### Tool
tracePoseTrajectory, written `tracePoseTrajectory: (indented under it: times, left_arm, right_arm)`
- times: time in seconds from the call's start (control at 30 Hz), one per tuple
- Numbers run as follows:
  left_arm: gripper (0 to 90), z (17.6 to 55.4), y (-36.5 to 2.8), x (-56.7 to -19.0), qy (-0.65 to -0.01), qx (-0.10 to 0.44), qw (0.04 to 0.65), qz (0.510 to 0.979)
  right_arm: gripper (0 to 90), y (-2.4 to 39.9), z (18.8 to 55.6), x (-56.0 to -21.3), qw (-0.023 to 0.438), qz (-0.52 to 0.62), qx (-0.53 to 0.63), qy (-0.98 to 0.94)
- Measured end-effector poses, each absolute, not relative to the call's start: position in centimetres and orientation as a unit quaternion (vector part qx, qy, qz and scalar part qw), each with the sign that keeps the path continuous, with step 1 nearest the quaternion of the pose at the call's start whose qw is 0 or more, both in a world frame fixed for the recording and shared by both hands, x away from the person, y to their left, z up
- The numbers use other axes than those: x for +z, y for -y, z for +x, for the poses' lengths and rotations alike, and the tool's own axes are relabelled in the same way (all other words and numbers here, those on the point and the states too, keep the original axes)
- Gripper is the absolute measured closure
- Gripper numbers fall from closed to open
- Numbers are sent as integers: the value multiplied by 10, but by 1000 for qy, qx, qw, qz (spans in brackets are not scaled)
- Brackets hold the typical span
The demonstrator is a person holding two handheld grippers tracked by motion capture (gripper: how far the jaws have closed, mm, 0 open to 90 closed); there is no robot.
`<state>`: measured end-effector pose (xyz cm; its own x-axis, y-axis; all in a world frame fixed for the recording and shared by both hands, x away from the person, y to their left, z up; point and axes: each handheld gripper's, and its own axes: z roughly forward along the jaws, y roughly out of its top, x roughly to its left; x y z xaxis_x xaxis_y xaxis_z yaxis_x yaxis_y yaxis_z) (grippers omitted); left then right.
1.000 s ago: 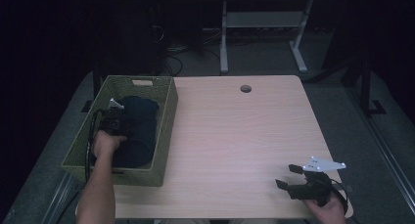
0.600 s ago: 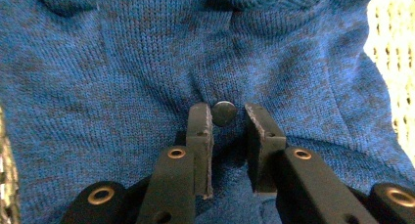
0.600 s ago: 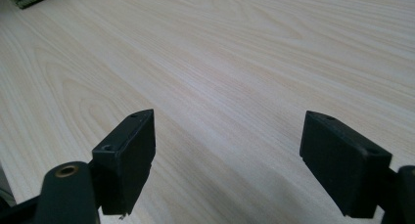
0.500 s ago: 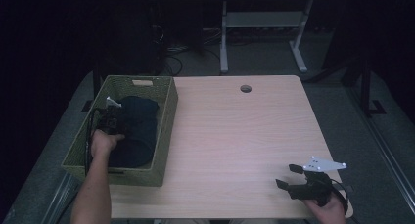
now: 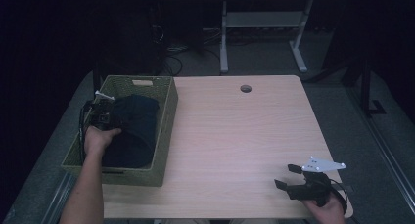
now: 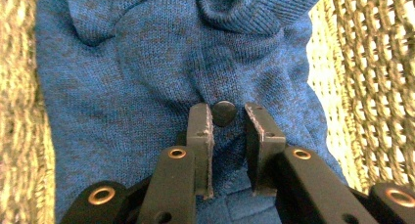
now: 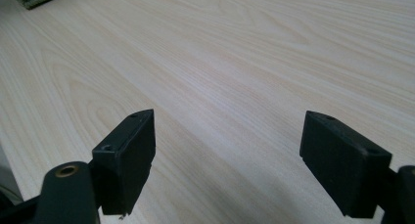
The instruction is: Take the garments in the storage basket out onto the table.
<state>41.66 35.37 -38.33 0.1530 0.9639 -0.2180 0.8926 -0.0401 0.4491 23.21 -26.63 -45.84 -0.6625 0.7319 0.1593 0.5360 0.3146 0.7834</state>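
high view: at the left, a green woven basket is seen standing on the desk, and a dark blue knitted garment is seen lying bundled inside it. the left tool is held down in the basket, at the garment's left edge. in the left gripper view its jaws are seen drawn nearly together, with a fold of the blue knit gathered between them just below a small dark button; the cloth appears to be pinched, though how firmly cannot be told. the basket's woven wall is seen close by on the right of that view.

further right, most of the desk is left bare, apart from a round cable hole near its far edge. at the near right corner the right tool is rested low over the desk, well apart from the basket. in the right gripper view its jaws are seen standing wide apart with nothing between them but pale wood.

the work is judged to be at its start: the garment has been gripped, but it is not yet lifted clear of the basket. taking it out, laying it on the desk and any handling by the right tool are all still to be done.
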Motion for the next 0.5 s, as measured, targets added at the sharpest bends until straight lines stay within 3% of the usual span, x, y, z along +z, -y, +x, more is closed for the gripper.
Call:
tracePoseTrajectory:
  times: [0.5]
  left_arm:
    - [748, 403, -360, -352, -627, 70, 325, 705]
  right_arm:
    - [186, 266, 235, -458, 110, 404, 437, -796]
